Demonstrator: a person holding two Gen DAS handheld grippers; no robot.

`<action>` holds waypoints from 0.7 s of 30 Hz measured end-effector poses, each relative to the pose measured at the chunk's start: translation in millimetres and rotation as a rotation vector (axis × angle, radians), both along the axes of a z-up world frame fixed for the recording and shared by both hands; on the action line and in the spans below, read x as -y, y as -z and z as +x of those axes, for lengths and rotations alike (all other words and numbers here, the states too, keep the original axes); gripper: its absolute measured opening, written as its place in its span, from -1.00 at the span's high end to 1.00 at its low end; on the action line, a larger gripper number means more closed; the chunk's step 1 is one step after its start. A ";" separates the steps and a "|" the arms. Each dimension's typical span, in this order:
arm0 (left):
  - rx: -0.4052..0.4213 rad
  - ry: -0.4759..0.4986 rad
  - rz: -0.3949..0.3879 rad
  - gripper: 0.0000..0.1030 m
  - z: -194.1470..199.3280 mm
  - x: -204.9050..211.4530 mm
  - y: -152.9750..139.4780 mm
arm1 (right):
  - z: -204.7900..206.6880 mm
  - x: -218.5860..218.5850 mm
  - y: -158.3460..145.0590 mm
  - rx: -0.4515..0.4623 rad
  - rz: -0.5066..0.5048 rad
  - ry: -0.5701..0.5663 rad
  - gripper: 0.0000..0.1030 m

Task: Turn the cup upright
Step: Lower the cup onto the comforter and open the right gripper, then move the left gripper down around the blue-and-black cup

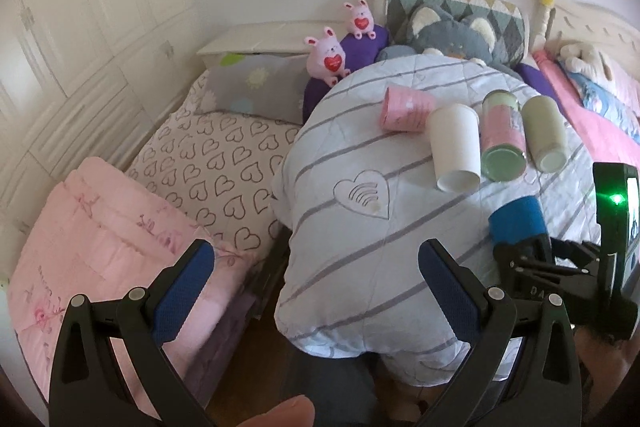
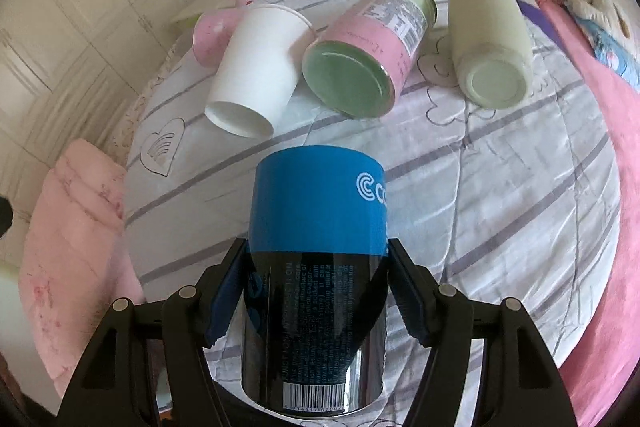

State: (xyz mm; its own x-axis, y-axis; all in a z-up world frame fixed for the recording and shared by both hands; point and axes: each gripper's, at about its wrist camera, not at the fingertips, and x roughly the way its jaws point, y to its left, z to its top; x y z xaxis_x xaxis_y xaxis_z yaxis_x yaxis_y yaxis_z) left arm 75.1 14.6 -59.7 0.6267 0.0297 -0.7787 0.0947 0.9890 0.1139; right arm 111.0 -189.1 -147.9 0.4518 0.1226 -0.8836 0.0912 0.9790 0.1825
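My right gripper (image 2: 316, 291) is shut on a blue and black cup (image 2: 318, 227) and holds it over the striped quilt (image 2: 500, 187); it also shows in the left wrist view (image 1: 518, 219). Several cups lie on their sides further back: a pink cup (image 2: 210, 35), a white paper cup (image 2: 256, 67), a pink and green can (image 2: 368, 55) and a pale green cup (image 2: 490, 43). My left gripper (image 1: 316, 267) is open and empty, above the quilt's near edge (image 1: 340, 267), left of the right gripper (image 1: 560, 267).
A heart-print sheet (image 1: 224, 163) and a folded pink blanket (image 1: 100, 247) lie to the left. Pillows and plush toys (image 1: 328, 55) line the headboard. A pink cover (image 2: 600, 167) lies to the right. White wardrobes (image 1: 80, 27) stand at the left.
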 end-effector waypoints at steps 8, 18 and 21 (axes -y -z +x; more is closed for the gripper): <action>0.003 0.032 -0.007 -1.00 -2.3 5.2 -5.1 | -32.9 -5.9 -24.6 0.101 -0.049 0.012 -0.68; 0.014 0.094 0.000 -1.00 -21.8 26.0 -15.1 | -103.1 -1.3 -87.2 0.285 -0.047 0.086 -0.68; 0.016 0.082 0.001 -1.00 -34.7 30.8 -14.9 | -118.0 1.9 -95.9 0.306 -0.067 0.083 -0.68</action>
State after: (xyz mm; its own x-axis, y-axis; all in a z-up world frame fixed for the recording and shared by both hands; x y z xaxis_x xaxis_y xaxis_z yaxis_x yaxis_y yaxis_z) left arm 40.4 -16.2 -44.8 0.6396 -0.0215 -0.7684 0.1738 0.9778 0.1173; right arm -7.1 -191.0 -52.0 0.7040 0.0203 -0.7099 0.1218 0.9813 0.1488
